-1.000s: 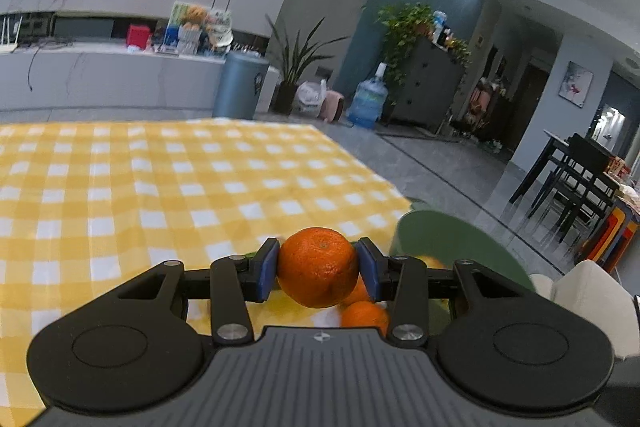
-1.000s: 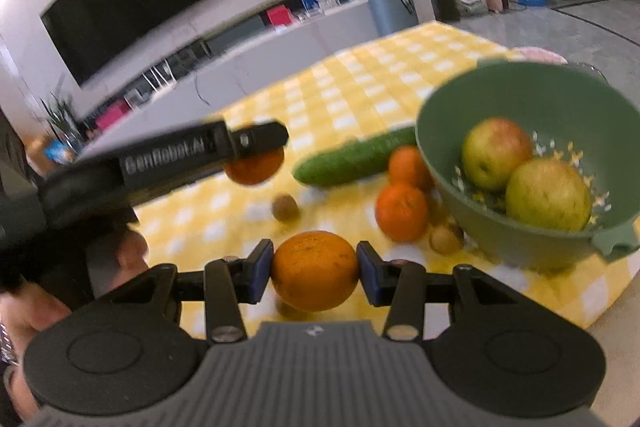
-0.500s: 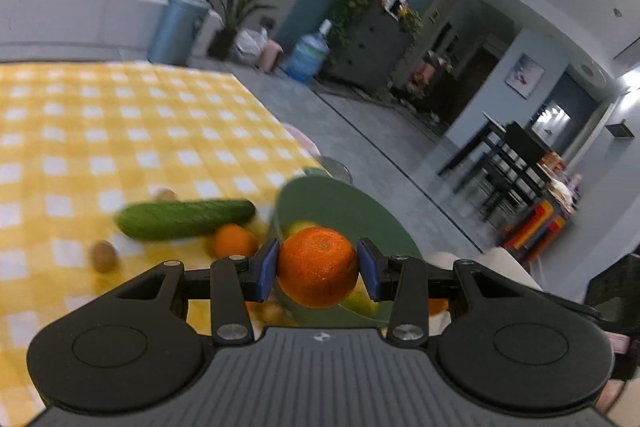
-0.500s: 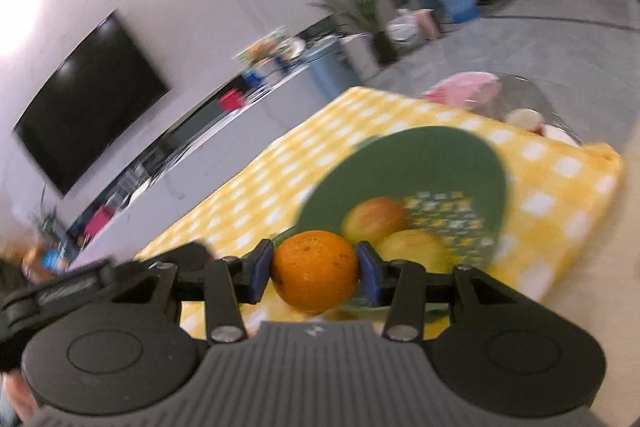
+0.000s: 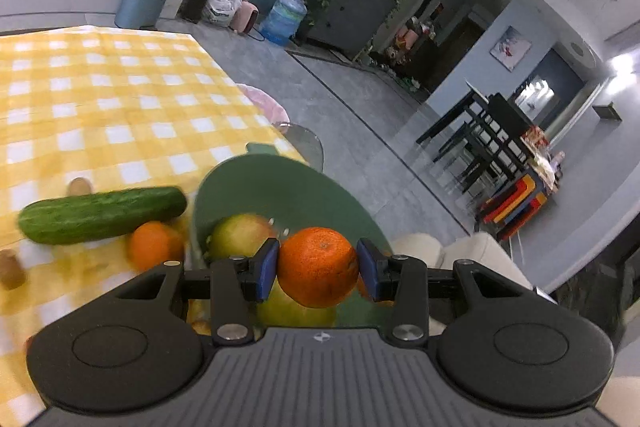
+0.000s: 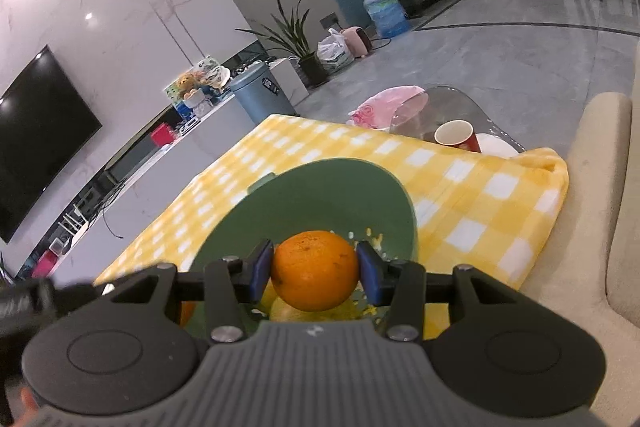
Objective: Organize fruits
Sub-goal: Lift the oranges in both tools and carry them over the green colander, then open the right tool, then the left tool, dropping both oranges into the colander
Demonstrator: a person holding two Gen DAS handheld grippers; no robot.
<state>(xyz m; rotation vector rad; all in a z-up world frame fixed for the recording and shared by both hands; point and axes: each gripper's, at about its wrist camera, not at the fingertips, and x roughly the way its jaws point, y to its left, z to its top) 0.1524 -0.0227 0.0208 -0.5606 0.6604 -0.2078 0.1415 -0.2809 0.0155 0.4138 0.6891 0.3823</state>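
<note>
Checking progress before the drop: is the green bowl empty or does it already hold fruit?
Not empty. The green bowl already holds an apple and another yellowish fruit, seen under the held orange.

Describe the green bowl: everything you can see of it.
The green bowl is a round, deep, matte colander that looks like plastic, with small perforations in its base and a short tab handle on the far rim. It sits upright on the yellow checked tablecloth near the table's edge. Inside lie apple-like fruits. A cucumber lies close beside its wall; contact is unclear. Both grippers hold oranges over it.
</note>
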